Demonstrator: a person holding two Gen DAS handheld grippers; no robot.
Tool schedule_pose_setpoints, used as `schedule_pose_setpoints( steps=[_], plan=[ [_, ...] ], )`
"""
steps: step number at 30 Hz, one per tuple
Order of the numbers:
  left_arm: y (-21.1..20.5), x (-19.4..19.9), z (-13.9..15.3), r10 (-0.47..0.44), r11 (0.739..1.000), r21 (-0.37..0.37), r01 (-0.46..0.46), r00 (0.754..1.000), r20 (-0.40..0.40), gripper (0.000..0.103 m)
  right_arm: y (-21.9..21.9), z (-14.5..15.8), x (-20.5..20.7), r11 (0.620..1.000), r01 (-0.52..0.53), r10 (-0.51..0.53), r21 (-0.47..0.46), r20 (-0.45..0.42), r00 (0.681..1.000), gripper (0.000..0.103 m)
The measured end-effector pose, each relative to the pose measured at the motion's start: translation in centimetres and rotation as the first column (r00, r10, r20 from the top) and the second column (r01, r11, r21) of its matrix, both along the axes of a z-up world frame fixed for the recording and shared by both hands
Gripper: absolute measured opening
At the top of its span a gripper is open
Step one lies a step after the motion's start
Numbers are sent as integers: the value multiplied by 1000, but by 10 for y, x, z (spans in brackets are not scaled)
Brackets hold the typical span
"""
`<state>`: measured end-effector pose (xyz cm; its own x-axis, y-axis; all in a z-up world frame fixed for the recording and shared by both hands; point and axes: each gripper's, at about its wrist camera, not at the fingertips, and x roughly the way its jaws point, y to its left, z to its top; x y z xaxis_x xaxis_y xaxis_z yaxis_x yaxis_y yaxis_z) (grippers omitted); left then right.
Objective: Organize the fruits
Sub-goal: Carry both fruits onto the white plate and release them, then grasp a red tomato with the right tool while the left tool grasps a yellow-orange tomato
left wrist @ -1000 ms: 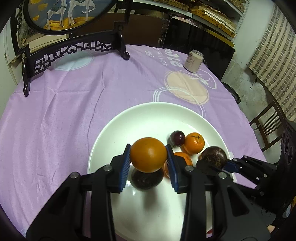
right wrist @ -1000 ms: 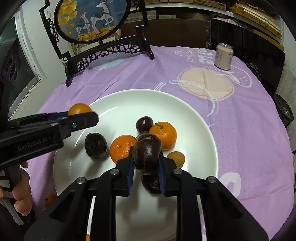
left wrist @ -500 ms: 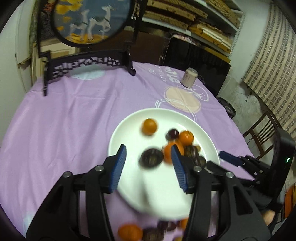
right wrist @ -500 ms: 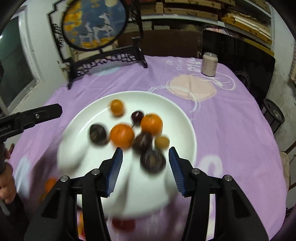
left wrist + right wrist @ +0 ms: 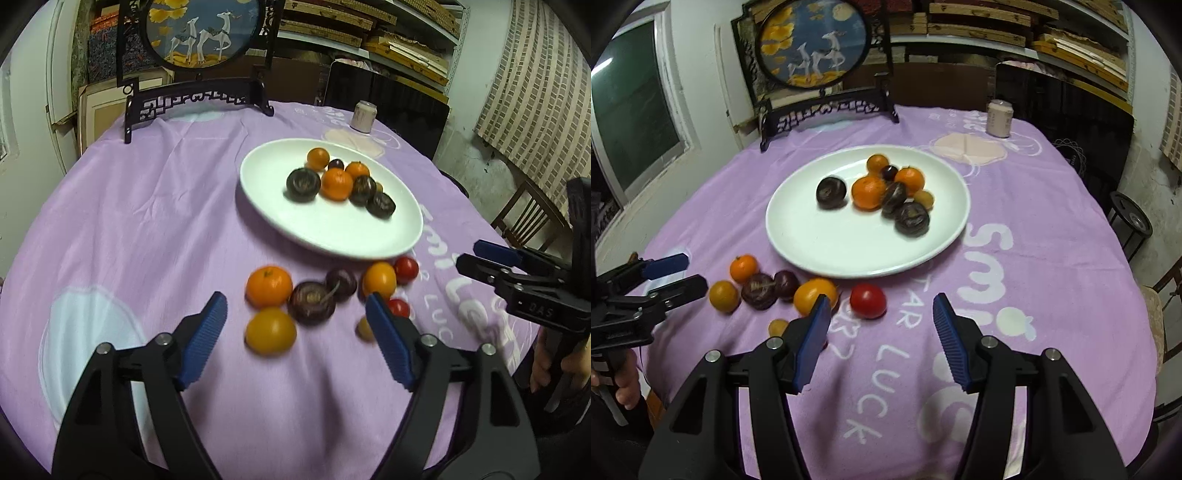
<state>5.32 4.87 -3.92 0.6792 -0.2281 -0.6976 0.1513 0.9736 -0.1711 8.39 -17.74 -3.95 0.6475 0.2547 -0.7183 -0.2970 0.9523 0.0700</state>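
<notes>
- Both tongs have backed off since a second ago; the orange and the dark fruit they were pinching now sit on the white plate.
- Left gripper is spread wide and holding nothing, with the loose fruits on the purple cloth just ahead of its tips.
- Right gripper is also wide apart and bare; a red tomato lies just ahead of its left fingertip.
- The fruits are round, so no real long axis; the plate pile sits well ahead of both.
</notes>
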Motion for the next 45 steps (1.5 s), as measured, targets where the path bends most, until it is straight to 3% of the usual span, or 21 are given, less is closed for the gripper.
schedule_pose_setpoints(
  steps=[5,12,14,27,28,34,45],
  plan=[
    [18,-17,-14,35,999,5,-34,999,-37,83,10,-32,13,999,-11,8,-44,-86,996,58],
    [34,-21,-22,66,998,-11,-67,995,-69,83,27,-59,46,995,-19,8,-97,-113,994,55],
    [34,-19,-23,69,998,-4,-69,995,-72,83,31,-58,48,995,-39,31,-92,-89,996,31],
    [7,13,-45,29,999,47,-23,991,-127,83,11,-37,8,998,-47,44,-29,-79,996,31],
    [5,15,-46,28,999,50,-22,991,-130,81,10,-36,5,999,-45,43,-24,-79,996,31],
    [-4,25,-51,15,997,77,-5,992,-125,38,4,-37,-1,999,-43,43,0,-88,995,31],
    [-7,4,-32,-23,1000,13,25,996,-90,39,5,-34,-7,998,-54,55,16,-76,996,31]
  ],
)
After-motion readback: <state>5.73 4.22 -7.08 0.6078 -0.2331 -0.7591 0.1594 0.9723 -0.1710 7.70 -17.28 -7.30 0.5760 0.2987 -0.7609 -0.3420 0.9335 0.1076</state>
